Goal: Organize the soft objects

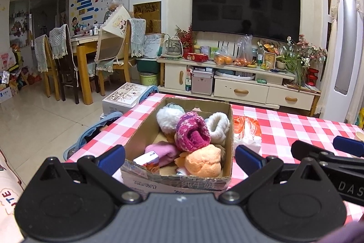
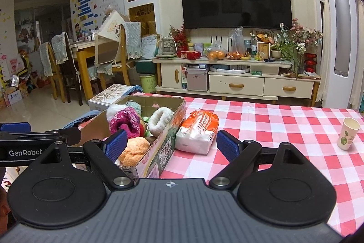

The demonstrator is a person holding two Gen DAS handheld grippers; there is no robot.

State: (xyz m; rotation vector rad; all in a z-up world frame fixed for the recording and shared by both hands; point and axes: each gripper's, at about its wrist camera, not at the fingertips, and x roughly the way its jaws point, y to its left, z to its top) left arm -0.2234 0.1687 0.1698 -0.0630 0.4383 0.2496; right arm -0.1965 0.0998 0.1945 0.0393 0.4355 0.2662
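While the left wrist view looks straight down into the cardboard box [image 1: 182, 172], only the right wrist view takes in the paper cup [image 2: 348, 133] standing alone near the table's right edge, well apart from everything else. The box sits at the left edge of the table [image 2: 284, 120], which wears a red-and-white checked cloth. Inside it lie rolled soft things: a magenta knitted roll [image 1: 192, 131] on top in the middle, a fluffy white one [image 1: 167, 116] behind it to the left, a white fleecy roll [image 1: 218, 125] against the right wall, an orange towel roll [image 1: 202, 159] at the near right corner, and a pink cloth [image 1: 162, 150] beside a small printed packet [image 1: 146, 159] at the near left. Just outside the box's right wall lies an orange-and-white tissue pack [image 2: 196, 131], seen whole only from the right wrist; the left view catches part of it. The left claw [image 1: 179, 157] hangs spread wide at the box's near wall, holding nothing. The right claw [image 2: 171, 145] is likewise spread and empty, its fingers flanking the box's near right corner and the tissue pack.
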